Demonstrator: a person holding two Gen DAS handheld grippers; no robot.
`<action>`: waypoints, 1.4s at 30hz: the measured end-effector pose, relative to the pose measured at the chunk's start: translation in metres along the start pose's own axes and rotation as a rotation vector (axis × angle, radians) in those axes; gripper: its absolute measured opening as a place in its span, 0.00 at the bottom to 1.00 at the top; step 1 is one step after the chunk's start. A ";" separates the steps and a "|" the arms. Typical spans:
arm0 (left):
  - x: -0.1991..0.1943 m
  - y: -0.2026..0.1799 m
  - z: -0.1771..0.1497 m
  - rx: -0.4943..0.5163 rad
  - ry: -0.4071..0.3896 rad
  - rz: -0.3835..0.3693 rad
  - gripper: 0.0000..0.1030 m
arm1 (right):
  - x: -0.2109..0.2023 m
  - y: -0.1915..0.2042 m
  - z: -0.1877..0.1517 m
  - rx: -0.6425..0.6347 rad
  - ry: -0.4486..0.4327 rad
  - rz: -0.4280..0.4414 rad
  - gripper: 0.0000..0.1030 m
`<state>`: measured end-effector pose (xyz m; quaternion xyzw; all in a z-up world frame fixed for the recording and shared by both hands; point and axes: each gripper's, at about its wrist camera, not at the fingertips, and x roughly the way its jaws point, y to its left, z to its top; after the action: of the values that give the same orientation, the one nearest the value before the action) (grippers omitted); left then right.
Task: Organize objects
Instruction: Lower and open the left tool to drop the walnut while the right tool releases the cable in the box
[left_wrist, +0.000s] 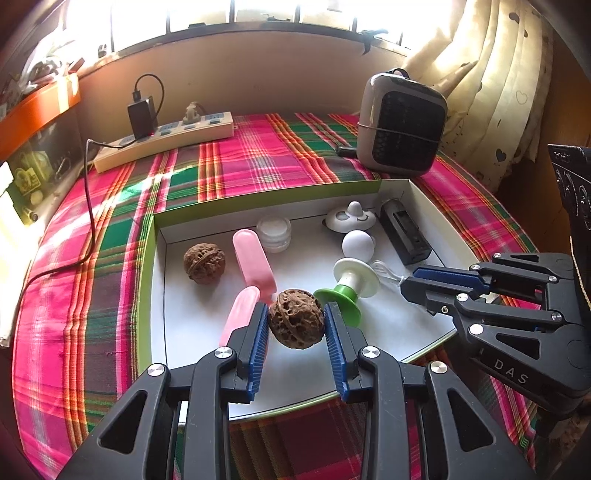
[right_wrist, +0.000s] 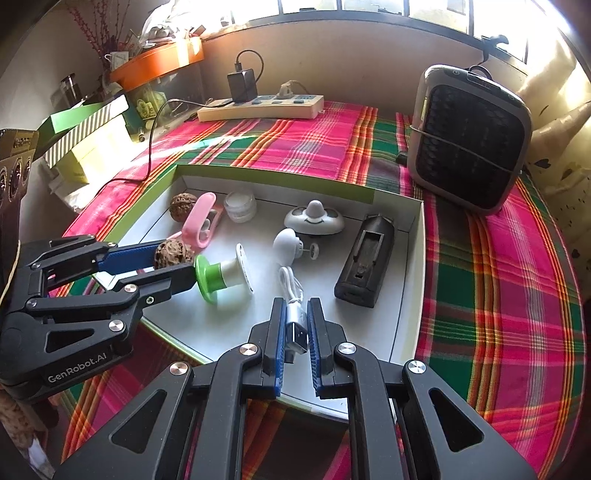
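Left gripper (left_wrist: 296, 325) pinches a walnut (left_wrist: 296, 318) just inside the tray's near edge (left_wrist: 295, 404). Right gripper (right_wrist: 295, 325) is clamped on the USB cable (right_wrist: 295, 317); bare tray floor lies beyond.

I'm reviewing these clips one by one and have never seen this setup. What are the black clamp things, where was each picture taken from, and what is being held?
No robot arm here: a person holds one two-finger tool in each hand, and a fisheye camera on each looks along its fingers. The left tool view shows its blue pads closed on a walnut. The right tool view shows it gripping the plug of a white USB cable. Both work over a shallow white box on a plaid cloth. In the box lie a second walnut, a pink clip, a small jar and a black charger.
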<state>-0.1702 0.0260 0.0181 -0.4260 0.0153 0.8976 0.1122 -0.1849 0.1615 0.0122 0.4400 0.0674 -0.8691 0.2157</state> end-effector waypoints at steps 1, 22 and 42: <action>0.000 -0.001 0.000 0.007 0.001 -0.002 0.28 | 0.000 0.000 0.000 0.001 0.001 -0.002 0.12; 0.011 -0.005 0.001 0.020 0.025 0.006 0.28 | 0.005 0.001 -0.001 -0.007 0.009 -0.010 0.12; 0.013 -0.004 0.001 -0.003 0.033 -0.003 0.28 | 0.005 -0.001 -0.003 0.006 0.006 0.000 0.12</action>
<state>-0.1780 0.0323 0.0094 -0.4410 0.0154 0.8903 0.1126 -0.1857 0.1615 0.0065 0.4432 0.0657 -0.8680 0.2140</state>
